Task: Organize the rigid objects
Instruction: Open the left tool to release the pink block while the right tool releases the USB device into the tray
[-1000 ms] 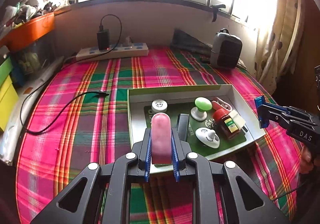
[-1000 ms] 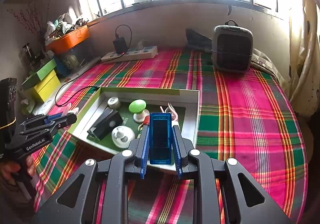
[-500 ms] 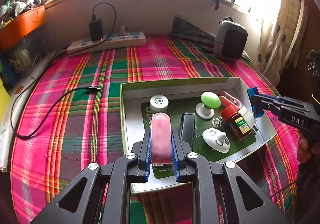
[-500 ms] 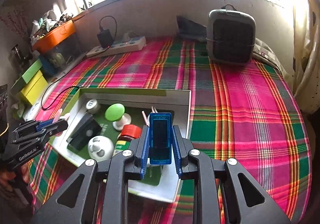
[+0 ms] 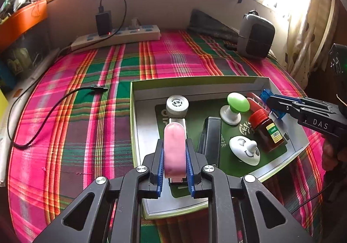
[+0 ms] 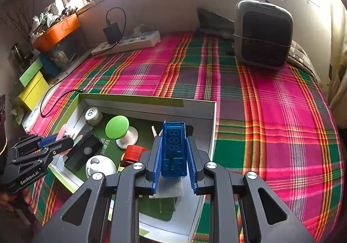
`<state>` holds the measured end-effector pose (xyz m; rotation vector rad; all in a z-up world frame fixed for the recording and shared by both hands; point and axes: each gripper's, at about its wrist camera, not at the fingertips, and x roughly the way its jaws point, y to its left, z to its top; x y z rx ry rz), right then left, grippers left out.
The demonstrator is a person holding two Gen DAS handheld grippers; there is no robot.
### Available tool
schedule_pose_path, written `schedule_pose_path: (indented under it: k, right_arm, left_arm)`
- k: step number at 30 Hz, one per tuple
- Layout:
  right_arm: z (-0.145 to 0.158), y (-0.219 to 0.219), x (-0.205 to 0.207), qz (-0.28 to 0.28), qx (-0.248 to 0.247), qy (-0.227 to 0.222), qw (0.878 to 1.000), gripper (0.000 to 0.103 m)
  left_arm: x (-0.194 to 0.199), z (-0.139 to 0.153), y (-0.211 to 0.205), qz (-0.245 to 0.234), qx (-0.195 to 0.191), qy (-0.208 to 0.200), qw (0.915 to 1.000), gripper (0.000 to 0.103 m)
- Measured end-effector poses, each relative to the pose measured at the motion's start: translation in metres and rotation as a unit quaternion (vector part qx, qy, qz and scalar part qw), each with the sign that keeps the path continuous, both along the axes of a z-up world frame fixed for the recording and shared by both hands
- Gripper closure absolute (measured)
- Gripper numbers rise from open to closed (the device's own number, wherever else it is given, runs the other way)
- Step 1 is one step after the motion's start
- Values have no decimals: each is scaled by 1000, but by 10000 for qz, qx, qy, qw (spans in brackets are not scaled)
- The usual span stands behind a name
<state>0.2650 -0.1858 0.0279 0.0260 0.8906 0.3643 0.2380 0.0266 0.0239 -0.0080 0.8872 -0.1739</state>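
The left claw (image 5: 174, 160) is closed on a smooth pink bar (image 5: 174, 152) with a rounded far end, pinched between its ribbed blue pads (image 5: 160, 169). The bar is held over the near left part of a shallow cardboard tray (image 5: 195, 84), which has white walls, a pale green rim and a dark green printed floor. The tray lies on a bed covered with a pink, green and orange plaid cloth (image 5: 86, 113).

The right claw (image 6: 174, 162) is clamped on a translucent blue plastic gadget (image 6: 173, 149), a flat rectangular piece with a three-digit display on its face. It is held over the right side of the tray, near its right wall.

Lying in the tray are:
- a round white ribbed cap (image 5: 177, 105) at the far left
- a mushroom-shaped knob (image 5: 237, 104) with a green domed top and a white base
- a brown bottle (image 5: 267, 131) with a red screw cap and a yellow label, lying on its side
- a white domed piece (image 5: 245, 150) with a smiling face
- a flat black rectangular box (image 5: 210, 134) between the pink bar and the white dome

Far across the bed, a beige power strip (image 5: 117, 37) with a black charger plugged in sits against the wall. A grey heater (image 6: 263, 35) with a dark grille stands at the far right. A black cable (image 5: 43, 113) curls over the cloth left of the tray.
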Motion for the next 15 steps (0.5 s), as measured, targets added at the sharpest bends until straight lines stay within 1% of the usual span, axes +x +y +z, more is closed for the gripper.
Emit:
schedule_pose_path:
  k: [15]
  right_arm:
    - [-1,4,5,75,117,-37,9999,80]
  left_arm:
    - [2,-1,-1,-34,-14,24,10000,86]
